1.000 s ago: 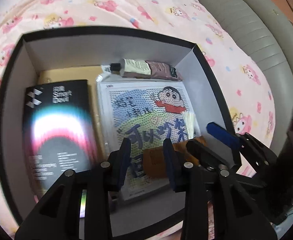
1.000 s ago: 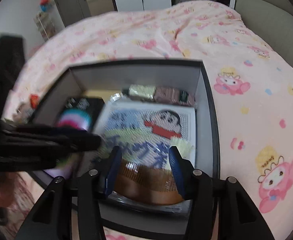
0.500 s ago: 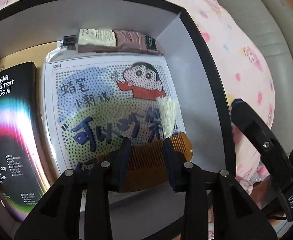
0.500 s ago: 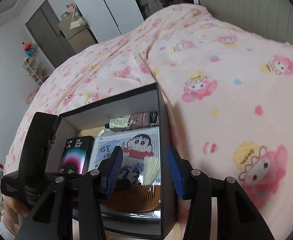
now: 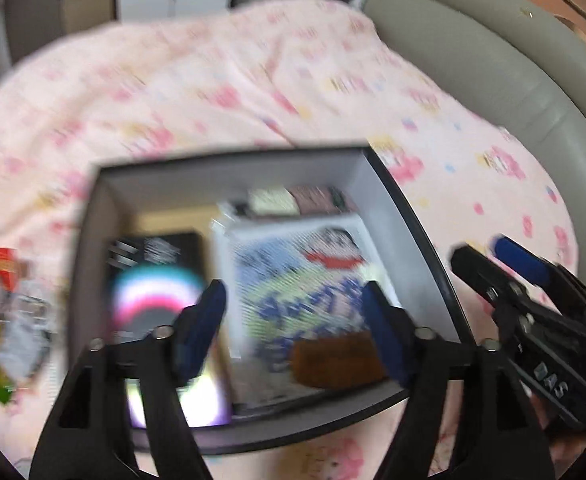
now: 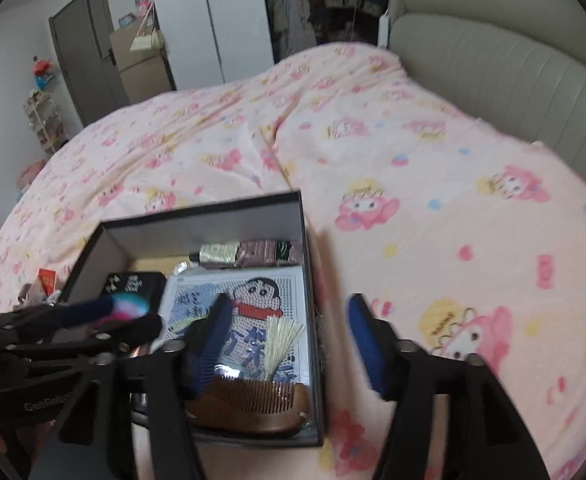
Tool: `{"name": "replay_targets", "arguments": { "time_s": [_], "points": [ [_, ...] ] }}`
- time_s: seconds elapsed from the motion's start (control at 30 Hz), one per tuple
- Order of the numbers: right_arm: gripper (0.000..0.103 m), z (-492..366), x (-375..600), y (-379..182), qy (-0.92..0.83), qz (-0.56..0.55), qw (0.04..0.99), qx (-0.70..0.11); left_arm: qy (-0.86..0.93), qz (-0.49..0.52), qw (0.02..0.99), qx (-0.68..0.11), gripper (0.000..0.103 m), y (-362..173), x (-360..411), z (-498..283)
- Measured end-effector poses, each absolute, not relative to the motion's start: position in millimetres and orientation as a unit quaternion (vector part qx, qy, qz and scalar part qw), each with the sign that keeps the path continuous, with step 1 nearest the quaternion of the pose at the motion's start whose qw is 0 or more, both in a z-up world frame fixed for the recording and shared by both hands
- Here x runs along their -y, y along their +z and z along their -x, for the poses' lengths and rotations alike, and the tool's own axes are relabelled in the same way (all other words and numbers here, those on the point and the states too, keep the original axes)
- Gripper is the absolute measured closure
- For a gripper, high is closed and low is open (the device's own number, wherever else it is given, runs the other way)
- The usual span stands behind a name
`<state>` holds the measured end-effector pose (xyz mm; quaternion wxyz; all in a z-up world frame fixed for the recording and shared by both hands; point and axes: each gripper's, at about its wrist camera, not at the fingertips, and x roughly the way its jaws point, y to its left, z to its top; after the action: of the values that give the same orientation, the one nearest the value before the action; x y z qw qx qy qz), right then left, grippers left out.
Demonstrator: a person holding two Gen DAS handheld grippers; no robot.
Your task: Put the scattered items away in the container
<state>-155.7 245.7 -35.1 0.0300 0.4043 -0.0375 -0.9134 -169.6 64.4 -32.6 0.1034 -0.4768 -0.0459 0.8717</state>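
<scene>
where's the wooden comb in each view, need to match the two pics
Left wrist: comb lies blurred, low and right of centre, in the box's near right corner, just left of the right fingertip.
Right wrist: comb is low and left of centre, at the box's near end, its pale tassel pointing up.
Shared landmark: the cartoon boy sheet under the comb.

A wooden comb lies in the matt cardboard box.

Open-topped box (floor crowded), bare blanket to its right
</scene>
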Motion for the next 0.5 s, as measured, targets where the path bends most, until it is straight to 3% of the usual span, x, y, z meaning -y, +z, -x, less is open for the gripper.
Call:
{"name": "replay_targets", "arguments": {
  "time_s": [0.03, 0.07, 0.33, 0.5],
  "points": [
    [0.025, 152.2, -244.2, -30.0, -0.917, -0.397, 0.026, 0.034, 0.880, 0.463, 0.093, 0.043, 0.023, -26.1, -67.0, 175.4],
    [0.024, 146.7, -241.6, -23.6, -0.920, -0.390, 0.018, 0.028, 0.886, 0.454, 0.086, 0.041, 0.021, -16.6, -55.3, 164.8],
    [0.023, 97.6, -225.9, 20.1, -0.927, -0.370, 0.023, 0.049, 0.920, 0.389, 0.038, 0.004, 0.001, 34.4, -34.5, 109.7],
    [0.023, 52.1, -218.8, 30.2, -0.935, -0.351, 0.007, 0.048, 0.933, 0.359, 0.024, -0.007, 0.001, 50.8, -23.4, 59.9]
  ]
}}
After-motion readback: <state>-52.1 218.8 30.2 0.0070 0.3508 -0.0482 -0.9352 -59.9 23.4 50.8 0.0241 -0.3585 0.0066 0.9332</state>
